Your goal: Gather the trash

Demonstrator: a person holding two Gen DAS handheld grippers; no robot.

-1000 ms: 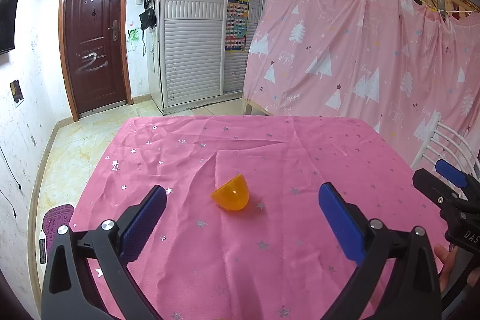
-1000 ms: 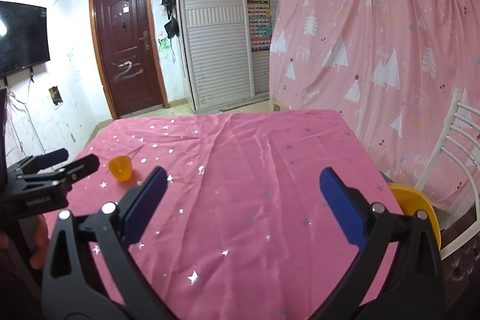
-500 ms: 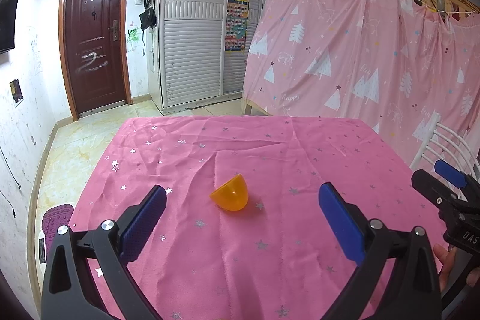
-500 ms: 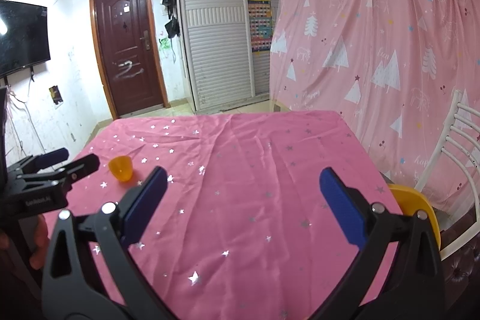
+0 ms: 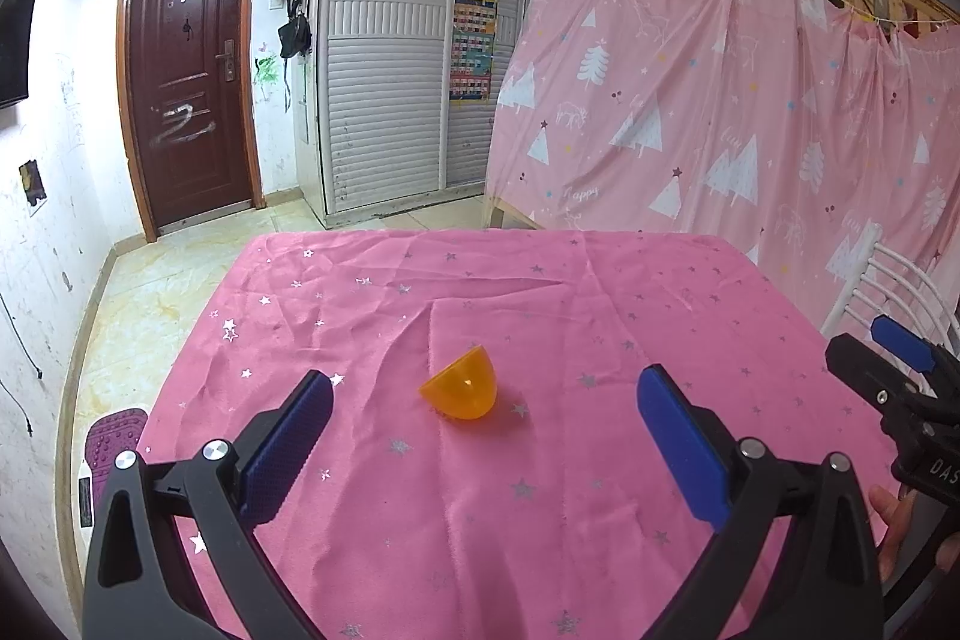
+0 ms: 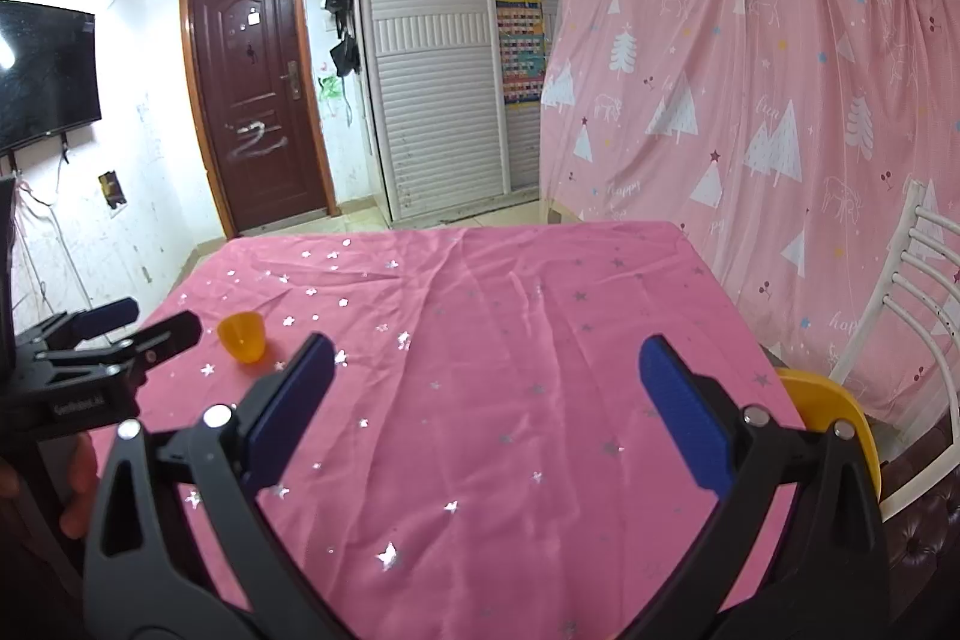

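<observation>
My left gripper [image 5: 483, 421] hangs over the near part of the table with its jaws spread wide and nothing between them; neither blue pad touches anything. Straight ahead of it, roughly centred in the gap but further out, lies the one piece of trash I can find: a small orange plastic cup [image 5: 459, 391], tipped on its side on the pink star-print tablecloth [image 5: 540, 520]. From the right camera the same cup [image 6: 241, 337] sits near the table's left edge, just beyond the left gripper's tips [image 6: 135, 325].

My right gripper [image 6: 486, 403] is likewise fully spread and empty, held above the middle of the cloth, well apart from the cup. Past its right finger, off the table edge, a yellow rounded thing [image 6: 834, 409] shows beside a white chair [image 6: 918, 292]; it may be a bin or a seat, I cannot tell which.

As I judge it, the collecting has not started: nothing is held and the cup lies untouched. What is left is to move the left gripper forward until the pads flank the cup, close on it, lift, and carry it to wherever the trash goes. Lying tilted on a wrinkled cloth, the cup could roll or skid if one pad reaches it first.
</observation>
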